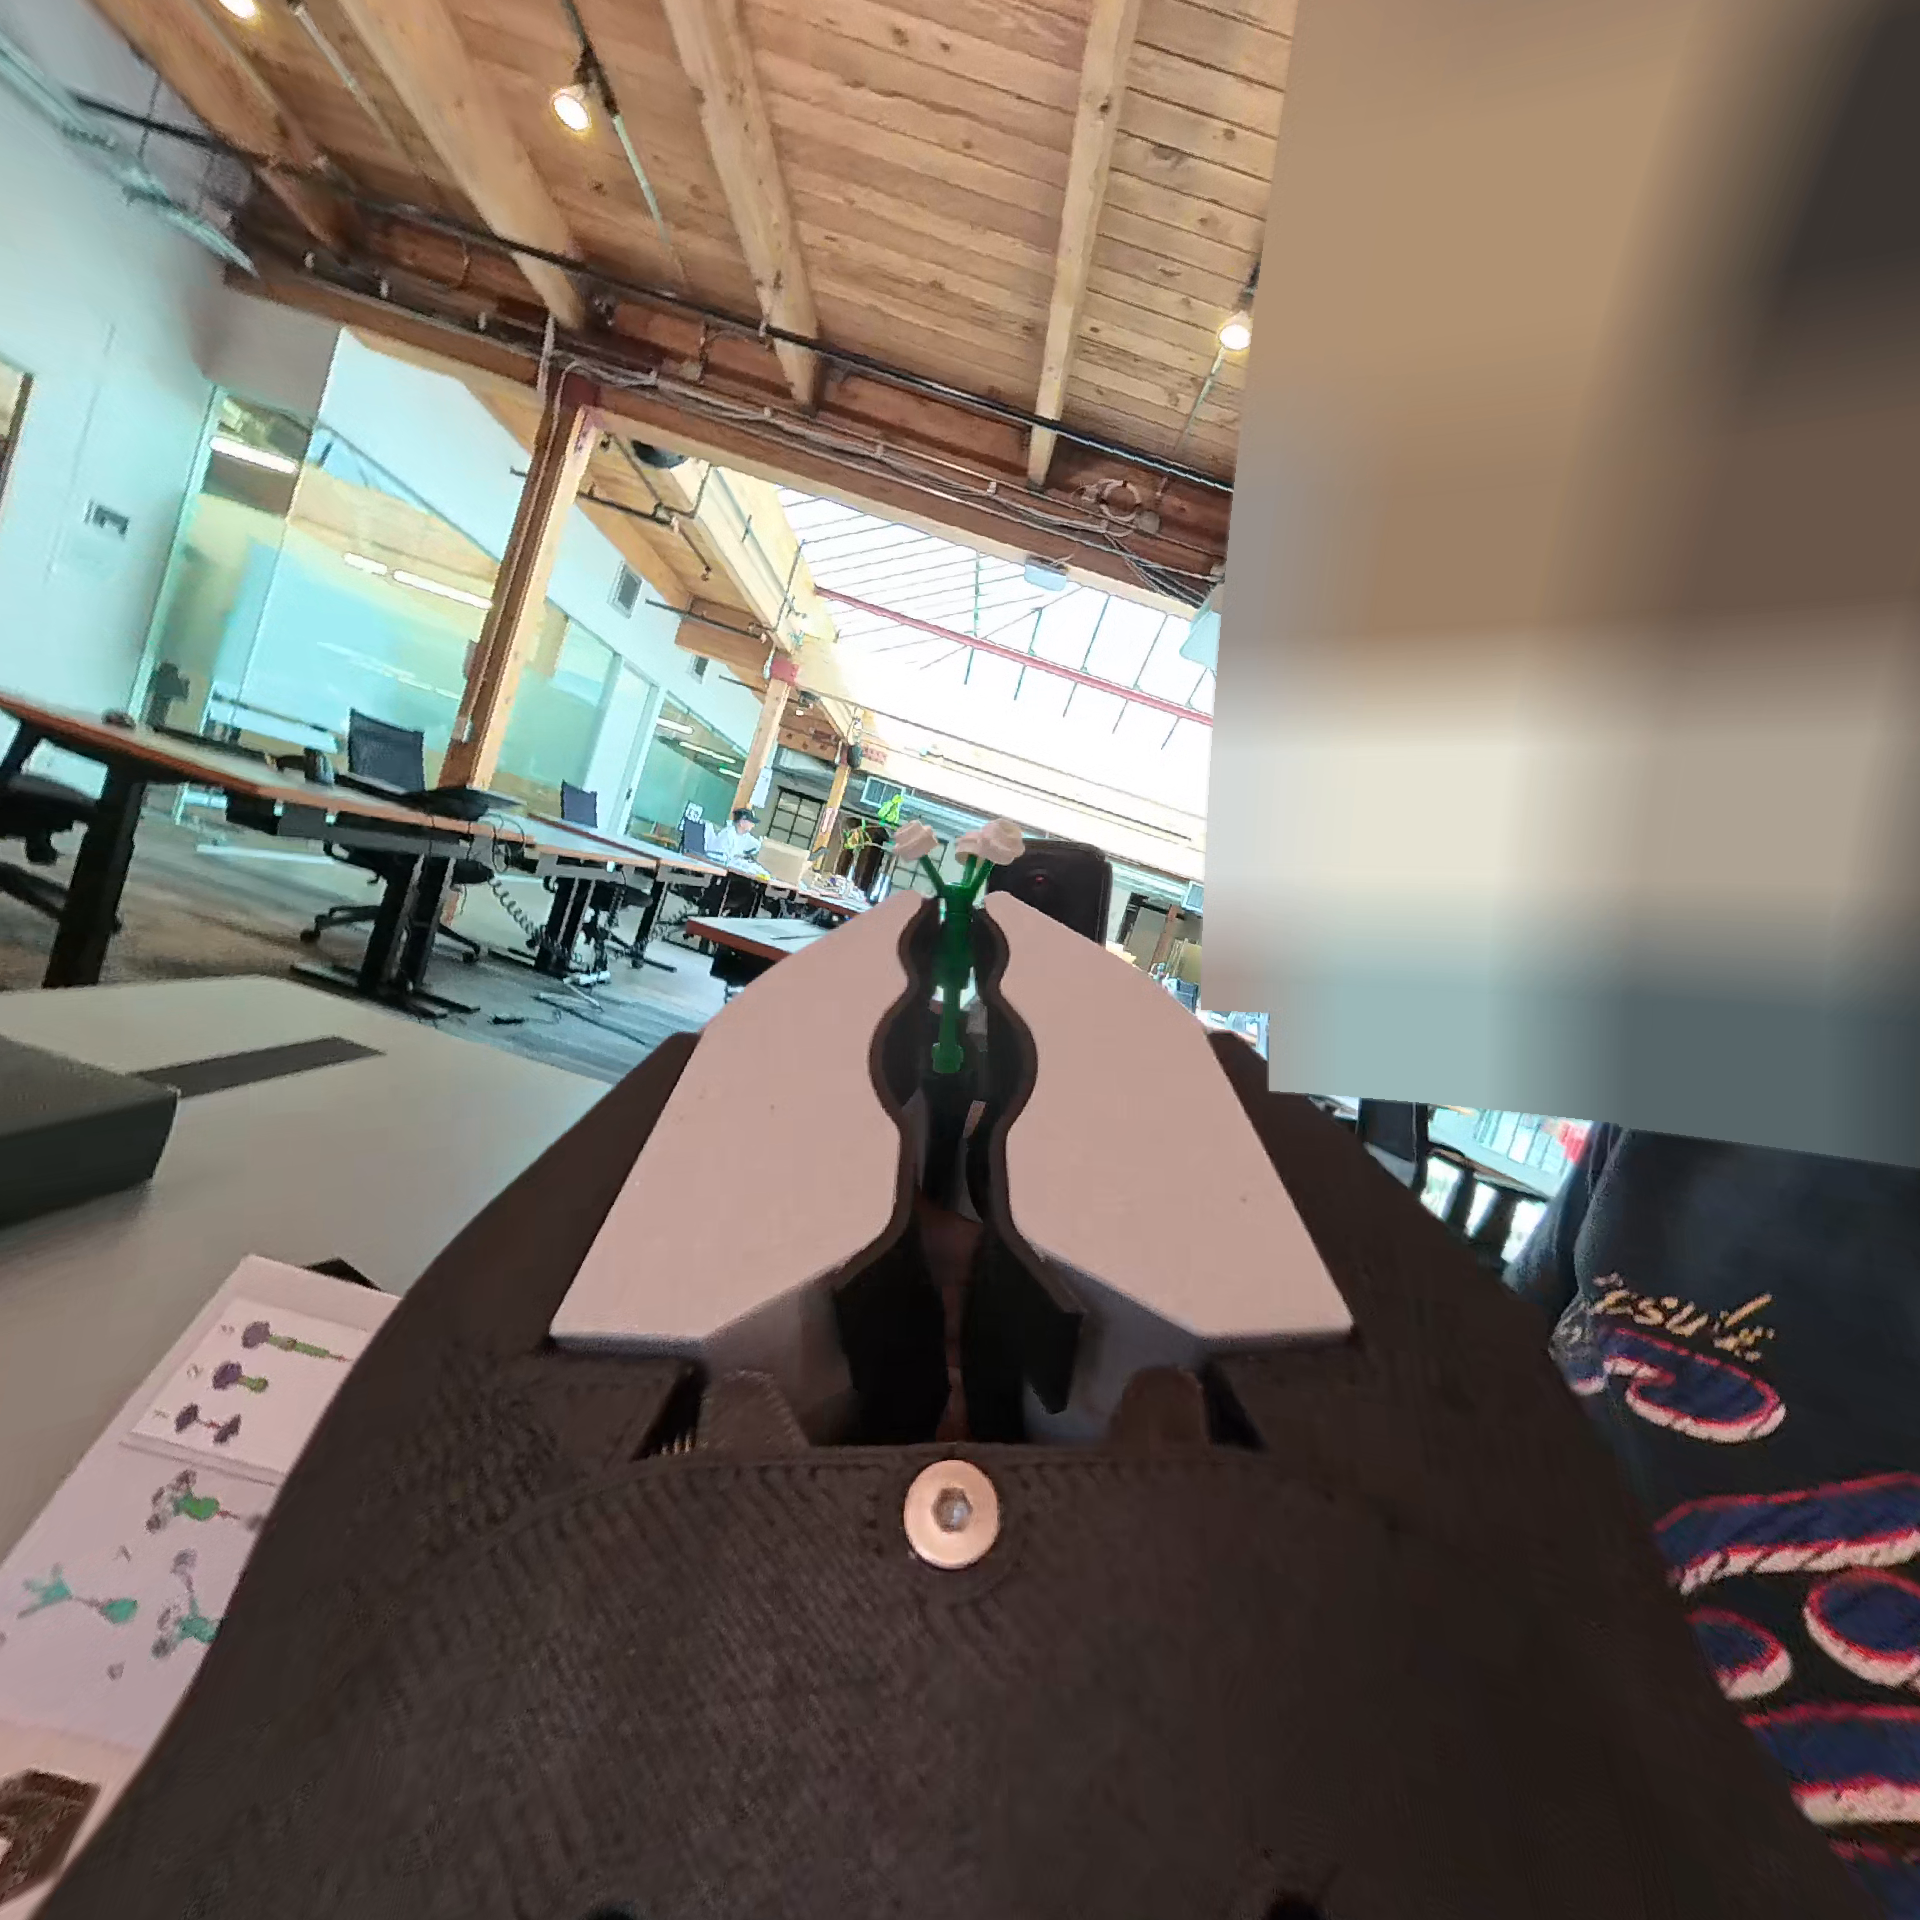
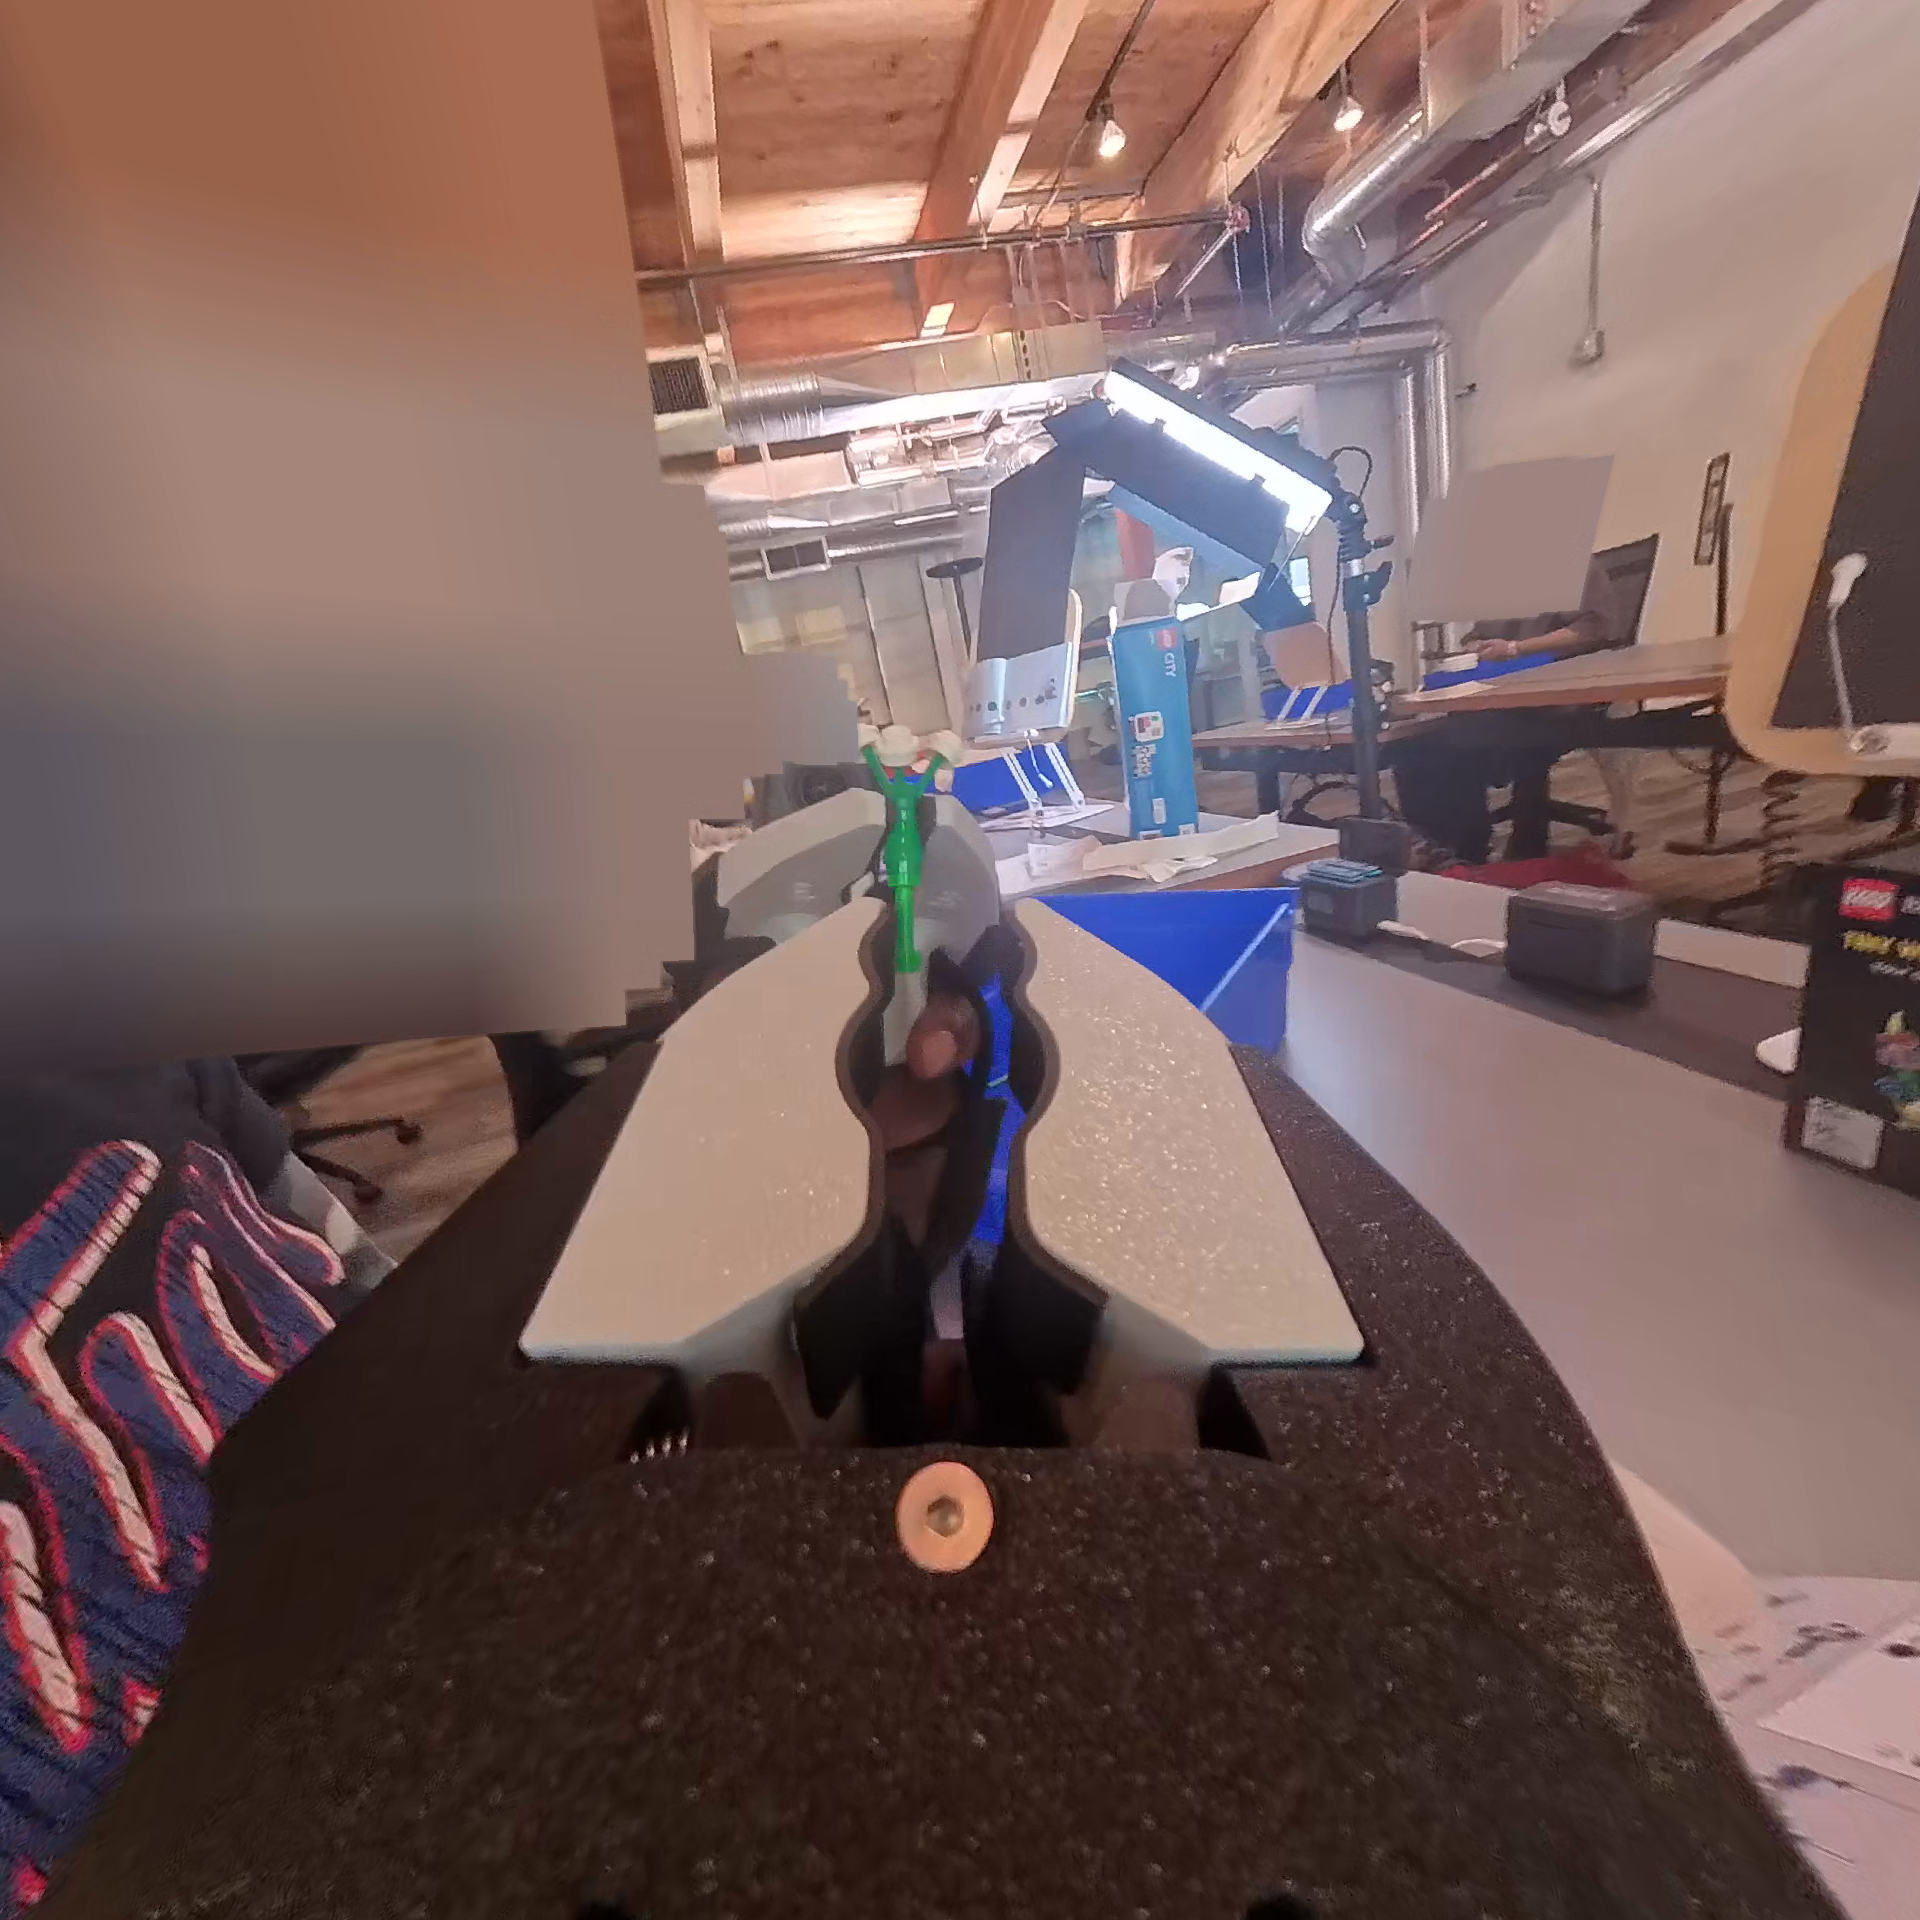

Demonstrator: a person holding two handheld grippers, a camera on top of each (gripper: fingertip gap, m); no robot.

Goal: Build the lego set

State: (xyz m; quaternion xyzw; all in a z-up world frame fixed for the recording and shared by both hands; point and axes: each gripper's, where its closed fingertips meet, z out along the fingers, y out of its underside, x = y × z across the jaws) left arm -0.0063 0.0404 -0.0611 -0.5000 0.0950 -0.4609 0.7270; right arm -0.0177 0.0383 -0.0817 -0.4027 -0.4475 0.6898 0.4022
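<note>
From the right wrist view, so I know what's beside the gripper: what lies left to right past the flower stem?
Green flower stem → blue bin → small dark case → black Lego box.

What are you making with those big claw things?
A person holds a two-finger gripper in each hand and is building a little lego flower. The left gripper is shut on the green flower stem, with small white blossoms sticking out past its tips. In the right wrist view the right gripper looks closed around the same stem's lower end. Both are lifted above the grey table, where the instruction booklet lies open.
</note>
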